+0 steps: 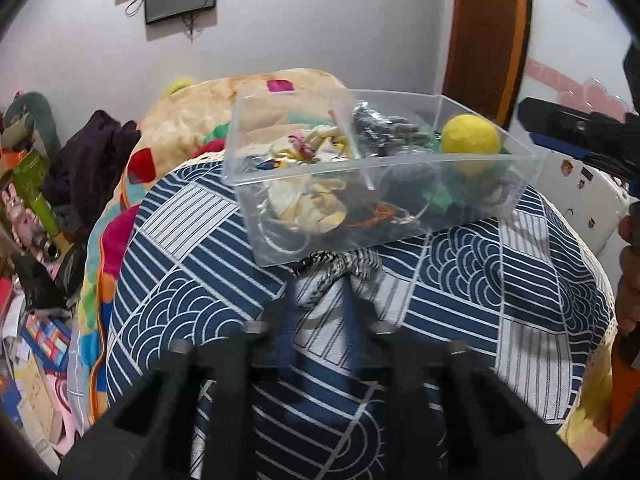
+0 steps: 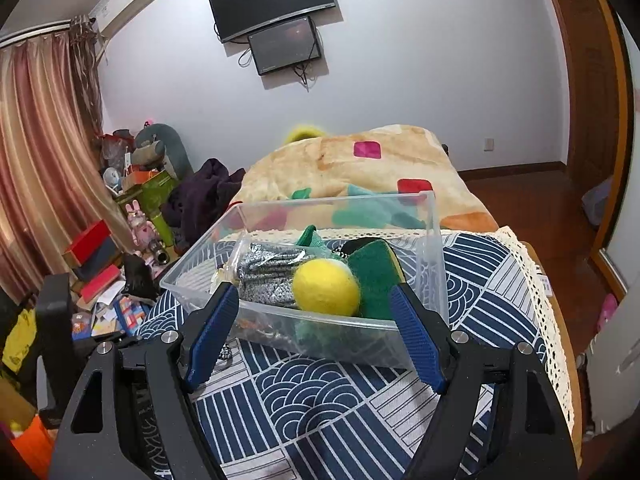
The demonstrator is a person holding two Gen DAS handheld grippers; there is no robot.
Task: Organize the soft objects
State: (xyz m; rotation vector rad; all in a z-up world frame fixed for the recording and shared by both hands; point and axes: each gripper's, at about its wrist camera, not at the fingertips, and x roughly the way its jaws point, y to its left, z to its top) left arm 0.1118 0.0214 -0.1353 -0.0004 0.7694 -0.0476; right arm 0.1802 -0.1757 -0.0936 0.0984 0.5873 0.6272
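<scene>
A clear plastic bin [image 1: 460, 184] [image 2: 434, 248] stands on a blue-and-white patterned cloth [image 1: 500, 280] [image 2: 320, 408]. Inside lie a yellow felt ball [image 1: 471, 134] [image 2: 326, 287], a green sponge [image 2: 374, 276], a grey knitted piece in a clear bag [image 1: 380, 128] [image 2: 276, 274] and cream fabric [image 1: 316, 204]. My left gripper [image 1: 322, 280] is nearly closed on a black-and-white patterned cloth [image 1: 348, 264] lying just in front of the bin. My right gripper [image 2: 316, 300] is open and empty, held at the bin's near wall; it also shows in the left wrist view [image 1: 576, 128].
A beige blanket [image 1: 208, 108] [image 2: 360, 168] with coloured squares lies behind the bin. Cluttered boxes, toys and dark clothes [image 1: 84, 168] [image 2: 200, 200] fill the floor at left. A wooden door [image 1: 488, 36] and floor [image 2: 532, 208] are at right.
</scene>
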